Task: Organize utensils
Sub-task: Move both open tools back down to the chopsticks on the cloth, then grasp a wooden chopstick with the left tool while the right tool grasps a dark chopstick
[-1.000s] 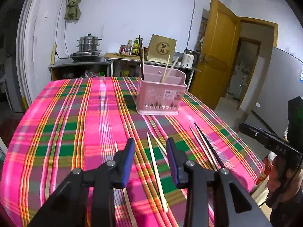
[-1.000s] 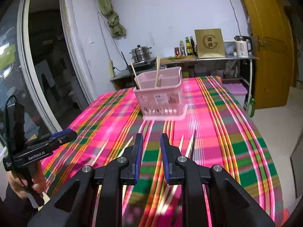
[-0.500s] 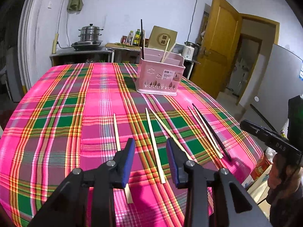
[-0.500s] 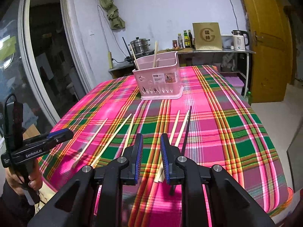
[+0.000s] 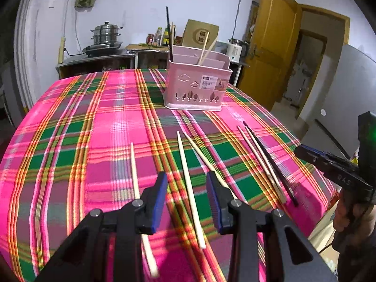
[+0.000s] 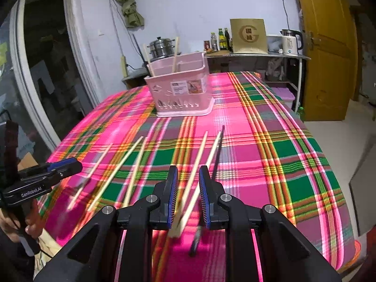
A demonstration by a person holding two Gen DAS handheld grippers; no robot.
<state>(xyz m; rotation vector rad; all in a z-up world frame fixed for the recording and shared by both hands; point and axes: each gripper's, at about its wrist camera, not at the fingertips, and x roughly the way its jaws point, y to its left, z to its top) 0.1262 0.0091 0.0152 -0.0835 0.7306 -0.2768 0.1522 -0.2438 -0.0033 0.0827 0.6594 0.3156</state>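
A pink utensil basket (image 5: 197, 87) stands at the far middle of the plaid-covered table (image 5: 70, 141), holding a black chopstick and a few pale ones; it also shows in the right wrist view (image 6: 181, 89). Several pale wooden chopsticks (image 5: 188, 183) and one black chopstick (image 5: 270, 162) lie loose on the cloth. My left gripper (image 5: 186, 199) is open and empty, hovering over a pale chopstick. My right gripper (image 6: 186, 195) is open and empty, with a narrower gap, above two pale chopsticks (image 6: 197, 164) and the black one (image 6: 217, 155).
The table's near and right edges drop off close by. A counter (image 5: 98, 56) with a steel pot, bottles, a gold box and a kettle runs along the back wall. A yellow door (image 6: 324, 47) stands at the right.
Both grippers have dropped lower and closer to the loose chopsticks. The basket looks farther and the chopsticks nearer. Both gripper openings are unchanged.
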